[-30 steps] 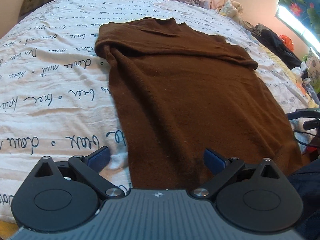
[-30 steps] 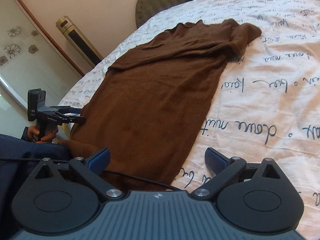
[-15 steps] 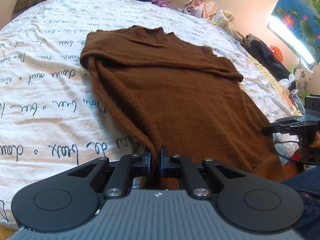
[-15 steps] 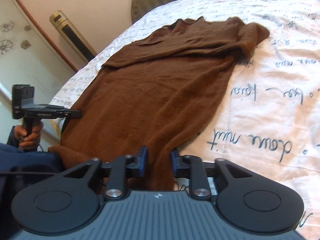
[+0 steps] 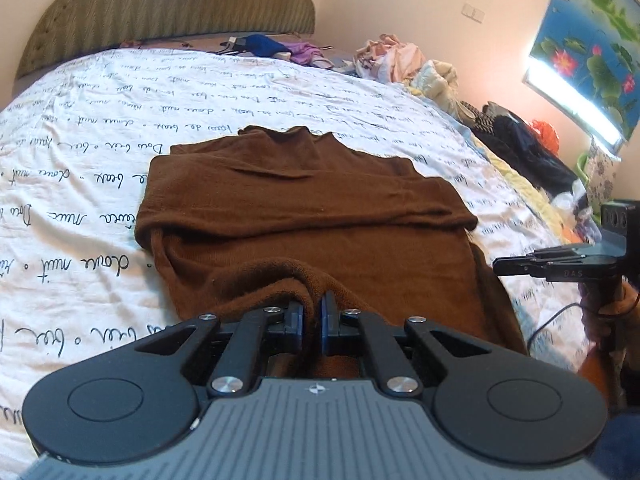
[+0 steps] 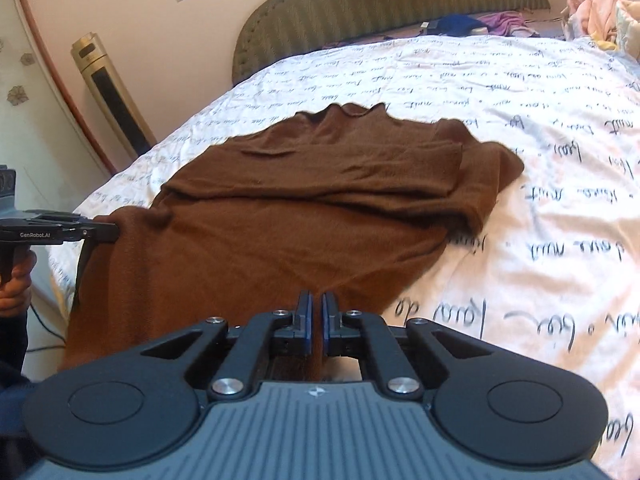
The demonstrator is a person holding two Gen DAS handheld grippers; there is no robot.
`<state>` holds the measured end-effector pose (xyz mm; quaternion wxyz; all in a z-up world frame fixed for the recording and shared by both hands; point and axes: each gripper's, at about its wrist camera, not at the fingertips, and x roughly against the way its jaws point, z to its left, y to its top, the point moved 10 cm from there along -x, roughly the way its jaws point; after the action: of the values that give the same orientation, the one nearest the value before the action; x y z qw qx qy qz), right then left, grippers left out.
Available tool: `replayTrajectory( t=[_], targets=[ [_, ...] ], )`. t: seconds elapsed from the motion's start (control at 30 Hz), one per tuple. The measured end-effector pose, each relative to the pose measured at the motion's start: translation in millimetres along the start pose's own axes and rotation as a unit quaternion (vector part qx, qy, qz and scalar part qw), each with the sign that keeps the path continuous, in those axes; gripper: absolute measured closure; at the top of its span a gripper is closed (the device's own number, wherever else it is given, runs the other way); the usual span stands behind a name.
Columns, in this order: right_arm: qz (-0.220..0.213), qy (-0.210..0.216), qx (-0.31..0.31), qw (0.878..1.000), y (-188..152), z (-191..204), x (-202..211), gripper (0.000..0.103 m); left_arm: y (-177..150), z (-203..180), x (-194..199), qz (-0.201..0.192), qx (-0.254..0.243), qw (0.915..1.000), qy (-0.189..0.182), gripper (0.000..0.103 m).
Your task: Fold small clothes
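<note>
Both claws went from spread to pinching brown sweater (image 5: 304,216) hem | left claw (image 5: 311,316), right claw (image 6: 316,314) lifting it off bed (image 5: 100,128) | bottom-up fold begun

Left gripper (image 5: 311,314) fingers (image 5: 297,322) pinch the near hem of a brown sweater (image 5: 312,208) on a script-printed bed (image 5: 100,128); right gripper (image 5: 520,266) at the sweater's right edge.

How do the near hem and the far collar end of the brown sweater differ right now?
The near hem of the brown sweater is bunched and raised; the collar end lies flat on the bed. The left gripper and right gripper pinch the hem; nothing touches the collar end. Both are the same brown knit.
</note>
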<state>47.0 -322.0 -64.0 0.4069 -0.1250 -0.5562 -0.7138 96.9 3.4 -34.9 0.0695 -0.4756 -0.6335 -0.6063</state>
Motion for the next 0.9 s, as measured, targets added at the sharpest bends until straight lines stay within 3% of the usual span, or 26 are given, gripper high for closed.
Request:
replayTrajectory(
  t=[0.17, 0.27, 0.33, 0.4, 0.5, 0.53, 0.57, 0.63, 0.67, 0.8, 0.9],
  targets=[
    [-0.016, -0.051, -0.025, 0.998, 20, -23, -11, 0.098, -1, 4, -22, 0.021, -0.001, 0.9997, 0.011, 0.093],
    [-0.036, -0.093, 0.008, 0.995, 24, -26, 3, 0.096, -8, 8, -30, 0.032, -0.013, 0.9989, 0.030, 0.086],
    [-0.056, -0.135, 0.055, 0.988, 26, -23, 22, 0.093, -13, 14, -31, 0.033, -0.013, 0.9987, 0.037, 0.064],
    [-0.074, -0.156, 0.072, 0.982, 26, -23, 42, 0.087, -16, 16, -30, 0.028, -0.015, 0.9988, 0.038, 0.026],
    [-0.115, -0.097, 0.059, 0.987, 26, -21, 71, 0.068, -21, 16, -23, 0.016, -0.034, 0.9981, 0.048, 0.018],
    [-0.142, -0.075, 0.055, 0.985, 27, -21, 81, 0.053, -23, 17, -22, 0.018, -0.039, 0.9977, 0.052, 0.018],
    [-0.173, -0.053, 0.046, 0.982, 28, -21, 93, 0.030, -26, 19, -20, 0.021, -0.040, 0.9975, 0.054, 0.018],
    [-0.221, -0.019, 0.022, 0.975, 29, -21, 108, 0.011, -33, 23, -17, 0.030, -0.035, 0.9975, 0.054, 0.018],
    [-0.224, 0.001, 0.011, 0.974, 28, -19, 112, 0.010, -37, 27, -15, 0.035, -0.032, 0.9975, 0.052, 0.018],
    [-0.117, 0.049, -0.039, 0.991, 7, -15, 96, 0.010, -56, 36, -2, 0.052, -0.029, 0.9978, 0.030, 0.017],
    [-0.018, 0.090, -0.046, 0.995, -29, -1, 79, 0.010, -71, 39, 7, 0.070, -0.027, 0.9971, 0.003, 0.023]
  ],
)
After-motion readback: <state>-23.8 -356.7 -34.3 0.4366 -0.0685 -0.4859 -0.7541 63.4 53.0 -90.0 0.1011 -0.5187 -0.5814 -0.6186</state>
